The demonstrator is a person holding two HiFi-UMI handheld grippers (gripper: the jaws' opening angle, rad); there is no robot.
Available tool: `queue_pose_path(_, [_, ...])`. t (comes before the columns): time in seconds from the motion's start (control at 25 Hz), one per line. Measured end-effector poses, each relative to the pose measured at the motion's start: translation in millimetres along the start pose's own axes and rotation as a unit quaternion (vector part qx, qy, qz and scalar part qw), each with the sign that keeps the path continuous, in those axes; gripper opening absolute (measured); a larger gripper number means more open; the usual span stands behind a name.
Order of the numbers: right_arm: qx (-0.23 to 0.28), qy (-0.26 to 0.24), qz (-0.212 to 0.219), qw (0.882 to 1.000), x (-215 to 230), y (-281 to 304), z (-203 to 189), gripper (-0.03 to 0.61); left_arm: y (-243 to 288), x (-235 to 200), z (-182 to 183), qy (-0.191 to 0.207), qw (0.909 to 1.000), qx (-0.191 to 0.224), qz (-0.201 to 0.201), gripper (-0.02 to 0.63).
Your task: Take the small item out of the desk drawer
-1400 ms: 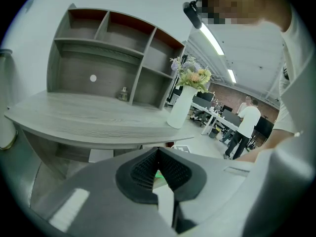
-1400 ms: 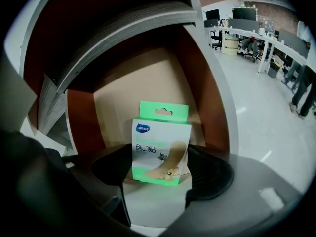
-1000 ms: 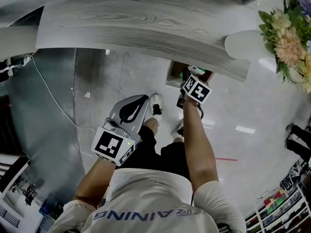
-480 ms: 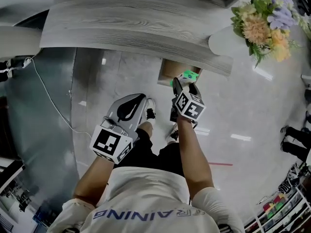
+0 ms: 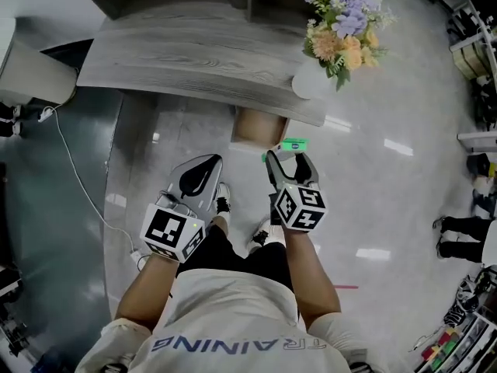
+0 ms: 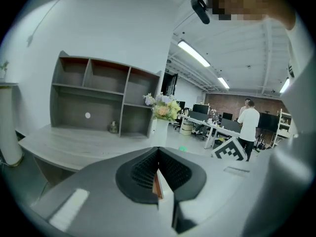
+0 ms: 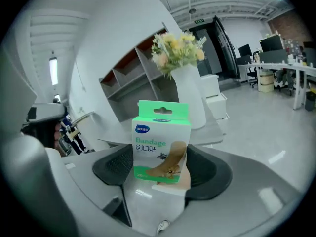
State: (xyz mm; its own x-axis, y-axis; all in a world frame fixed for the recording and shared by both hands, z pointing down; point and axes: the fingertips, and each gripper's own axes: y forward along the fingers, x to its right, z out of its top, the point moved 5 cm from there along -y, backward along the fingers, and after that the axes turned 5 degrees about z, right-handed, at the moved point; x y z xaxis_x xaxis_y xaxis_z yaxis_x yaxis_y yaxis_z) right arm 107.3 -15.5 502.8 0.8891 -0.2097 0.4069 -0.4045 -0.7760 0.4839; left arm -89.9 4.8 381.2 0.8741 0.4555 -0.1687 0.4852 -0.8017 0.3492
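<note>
So the bandage box is clamped in the right gripper, its lower half squeezed between the two dark pads, with the green hang-tab end sticking out past the jaws. The jaws are spread fairly wide because the box fills the gap. From the head view the box is seen out of the drawer, held just in front of it and a bit to its right, over the glossy floor. The drawer is pulled out from under the edge of the grey wood-grain table.

The left gripper is held lower and off to the side, well apart from the drawer. Its jaws are pressed together and nothing is gripped.

On the table's right end a white vase of flowers can be spotted. A grey shelf unit is seen at the back of the table, and a white cable is trailed across the floor on the left.
</note>
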Motion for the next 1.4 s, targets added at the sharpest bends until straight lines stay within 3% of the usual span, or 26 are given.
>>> queue_pose_path(0.4, [0.105, -0.084, 0.044, 0.990, -20.5, -150.4, 90.0, 0.348, -58.7, 79.4, 58.8, 0.034, 0.9950, 0.093, 0.013, -0.002])
queue_pose_path(0.76, [0.185, -0.155, 0.082, 0.967, -55.2, -251.0, 144.0, 0.350, -101.0, 127.4, 87.4, 0.043, 0.9893, 0.140, 0.007, -0.002])
queue_pose_path(1.08, [0.219, -0.189, 0.100, 0.952, -71.4, -291.5, 168.3, 0.349, -123.7, 146.5, 106.7, 0.061, 0.9836, 0.169, 0.013, -0.002])
queue_pose_path(1.4, [0.229, -0.211, 0.103, 0.945, -88.0, -301.6, 177.9, 0.348, -137.0, 148.0, 115.2, 0.065, 0.9812, 0.181, 0.014, -0.002])
